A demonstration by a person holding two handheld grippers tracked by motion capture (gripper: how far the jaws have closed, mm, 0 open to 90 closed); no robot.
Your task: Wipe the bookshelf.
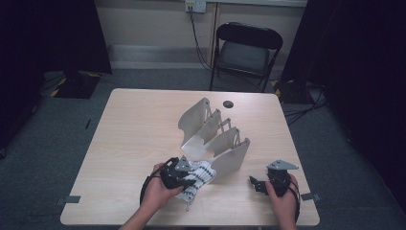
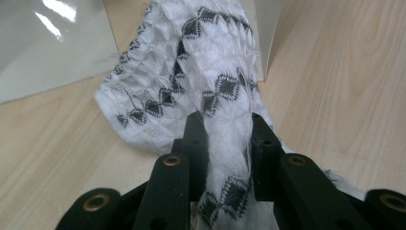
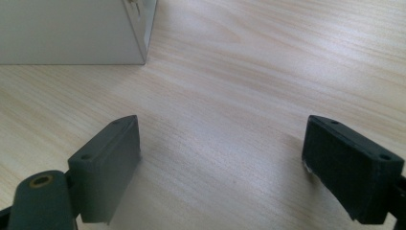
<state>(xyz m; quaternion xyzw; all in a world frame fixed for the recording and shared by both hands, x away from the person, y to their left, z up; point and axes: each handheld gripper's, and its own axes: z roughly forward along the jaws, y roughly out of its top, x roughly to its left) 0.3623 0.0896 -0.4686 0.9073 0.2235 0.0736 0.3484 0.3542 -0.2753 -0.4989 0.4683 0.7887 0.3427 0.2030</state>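
— Jaws of the left hand-held gripper [image 2: 225, 132] pinch a bunched white cloth with black diamonds [image 2: 191, 72], lying on the table [image 1: 139, 129] beside a grey folding rack [image 1: 215, 134].

— And the right hand-held gripper [image 1: 258, 184]?

— Spread wide, nothing between, low over bare pale wood.

— Beyond the table?

— Grey carpet, a black chair [image 1: 246, 50], dark curtains. The cloth's far end slips behind a rack panel; its full shape is unclear.

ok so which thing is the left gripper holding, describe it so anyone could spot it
On the wooden table, just in front of the grey file rack, lies a cloth. It is the one soft thing there: white with black diamond patterns, pinched by the left gripper.
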